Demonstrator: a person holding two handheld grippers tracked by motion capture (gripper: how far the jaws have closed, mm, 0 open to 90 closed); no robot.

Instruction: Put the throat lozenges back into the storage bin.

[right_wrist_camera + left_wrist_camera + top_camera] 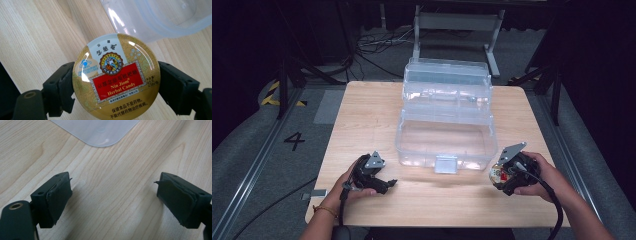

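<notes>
Nearest on the right, a round candy tin (115, 77) is clamped by its rim between the right gripper (507, 176) fingers, just above the bench (362, 120). The left gripper (384, 186) is rested low with fingers spread wide, nothing held. Behind them an open clear plastic box (445, 140) is parked mid-bench.

The round gold candy tin (116, 77) has words on its lid. In the red box in the middle it says "Nin Jiom Herbal Candy" in gold letters. Lines of Chinese writing sit above that, inside the red box and along the bottom of the lid. At the right edge of the lid is a small "45g". On the grey floor (242, 150) left of the worktop, a big black number "4" (294, 140) is marked.
</notes>
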